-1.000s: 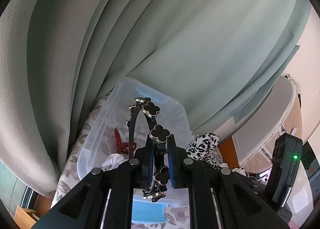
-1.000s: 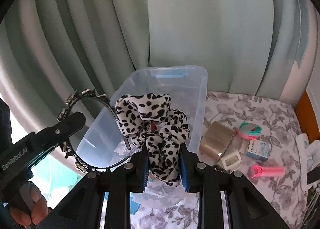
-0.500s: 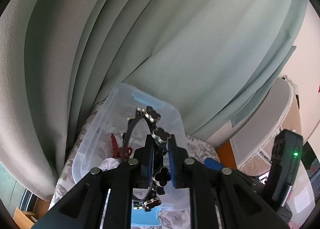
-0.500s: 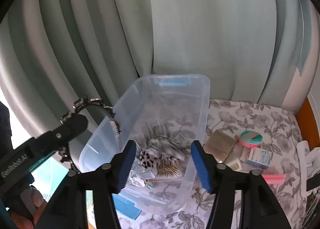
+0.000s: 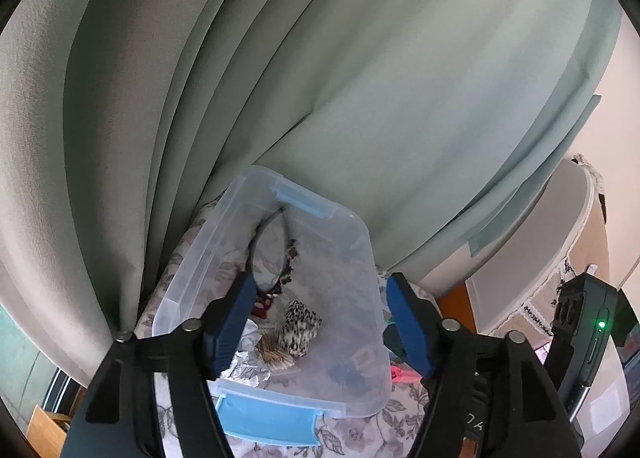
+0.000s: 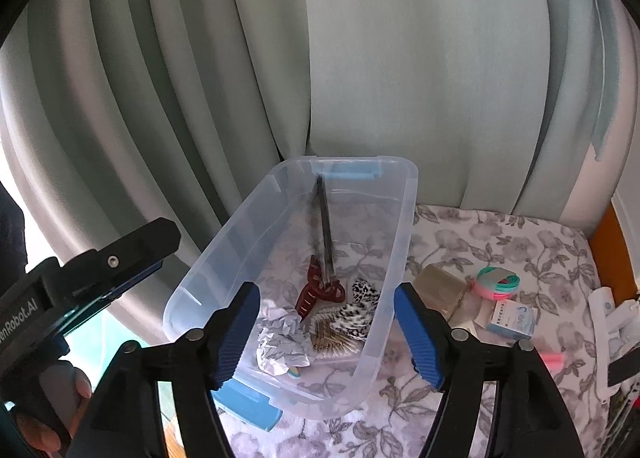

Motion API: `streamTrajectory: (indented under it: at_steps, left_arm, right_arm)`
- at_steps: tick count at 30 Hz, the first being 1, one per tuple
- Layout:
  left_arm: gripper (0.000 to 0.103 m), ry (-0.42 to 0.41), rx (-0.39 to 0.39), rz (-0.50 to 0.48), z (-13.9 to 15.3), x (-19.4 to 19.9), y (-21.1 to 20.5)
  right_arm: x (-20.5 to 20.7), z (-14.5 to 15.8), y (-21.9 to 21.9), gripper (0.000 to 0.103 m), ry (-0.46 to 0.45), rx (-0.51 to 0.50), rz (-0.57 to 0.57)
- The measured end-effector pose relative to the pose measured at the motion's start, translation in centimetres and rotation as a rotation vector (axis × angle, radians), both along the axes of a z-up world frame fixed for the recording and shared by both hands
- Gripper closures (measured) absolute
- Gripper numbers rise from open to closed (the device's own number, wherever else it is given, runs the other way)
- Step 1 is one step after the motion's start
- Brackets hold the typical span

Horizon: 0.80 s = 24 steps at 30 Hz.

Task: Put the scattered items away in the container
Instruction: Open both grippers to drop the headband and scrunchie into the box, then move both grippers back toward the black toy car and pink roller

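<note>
- On the flowered bed (image 6: 500, 234), to the right of the bin (image 6: 404, 226), the loose items lie in a cluster: tape roll (image 6: 442, 290), coloured bands (image 6: 498, 282), small box (image 6: 514, 320), pink clip (image 6: 552, 358).
- Right hand-held gripper (image 6: 326, 332): jaws have just been opening, now wide, nothing between them; it hangs over the bin's near end.
- Left hand-held gripper (image 5: 318, 328): jaws have just been opening, now wide and empty; also above the bin (image 5: 372, 258).
- In the bin: headband (image 6: 324, 234) blurred, propped steeply along the bin's length; scrunchie (image 6: 358, 314) lying on the floor of the bin beside the red claw clip (image 6: 316, 294).
- Deciding relation: the remaining items lie right of the right hand-held gripper, just past the bin's right wall. The left one stands on the bin's far side from them, so the right hand is judged nearer.
- Tape roll is nearest, close beside the bin wall. Whether it touches the wall cannot be told.
- Pink clip's long axis runs roughly left to right in the right wrist view; jaws would need to close across it.
</note>
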<state>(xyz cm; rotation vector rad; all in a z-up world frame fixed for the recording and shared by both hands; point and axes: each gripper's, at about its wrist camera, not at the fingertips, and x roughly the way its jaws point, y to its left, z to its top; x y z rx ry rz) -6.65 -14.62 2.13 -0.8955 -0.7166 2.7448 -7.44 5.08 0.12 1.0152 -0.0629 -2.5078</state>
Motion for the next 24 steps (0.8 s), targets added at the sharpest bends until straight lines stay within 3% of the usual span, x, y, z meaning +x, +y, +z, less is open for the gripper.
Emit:
streamTrajectory:
  at_steps: [15, 24]
  left_arm:
    - [0.028, 0.019, -0.057, -0.008, 2.6, 1.6, 2.1]
    - [0.028, 0.033, -0.107, -0.071, 4.4, 2.5, 5.4]
  right_arm:
    - [1.9, 0.8, 3.6, 0.027, 0.009, -0.053, -0.067]
    - [3.8, 2.1, 8.1, 0.026, 0.041, -0.114, -0.149]
